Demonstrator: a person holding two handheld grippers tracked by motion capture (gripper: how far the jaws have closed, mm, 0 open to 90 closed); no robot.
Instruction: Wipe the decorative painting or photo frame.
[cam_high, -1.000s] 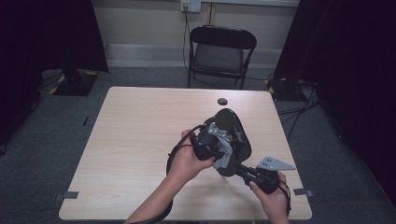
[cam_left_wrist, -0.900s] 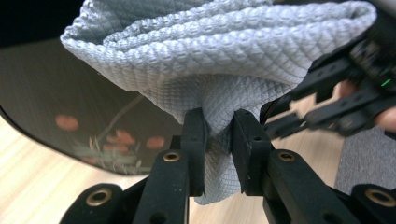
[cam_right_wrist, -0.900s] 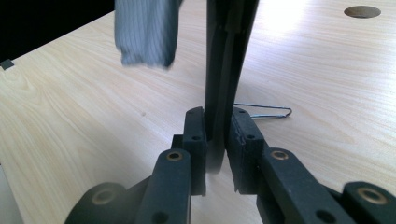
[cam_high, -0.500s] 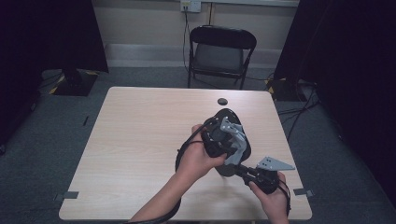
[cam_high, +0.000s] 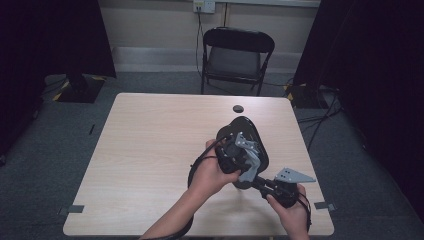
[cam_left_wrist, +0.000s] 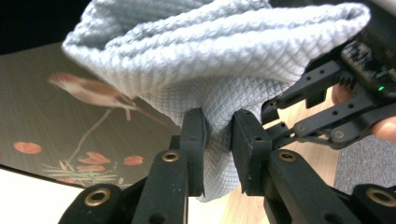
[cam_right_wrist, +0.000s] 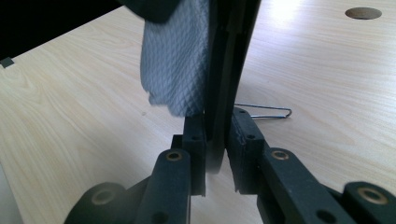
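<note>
We wipe plate (cam_left_wrist: 60, 121) now. Left hand-held gripper (cam_left_wrist: 218, 140) pinches cloth (cam_left_wrist: 215, 60); right hand-held gripper (cam_right_wrist: 215, 154) clamps plate edge. Next we rub cloth across dark face, plate kept steady.

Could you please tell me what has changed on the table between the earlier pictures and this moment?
The left gripper, shut on the grey cloth, slid up and away along the dark tray, from its lower left part toward its middle, as if wiping. The right gripper stayed clamped on the tray's near edge, holding it tilted above the table. The chair and the table's round hole are as before.
</note>
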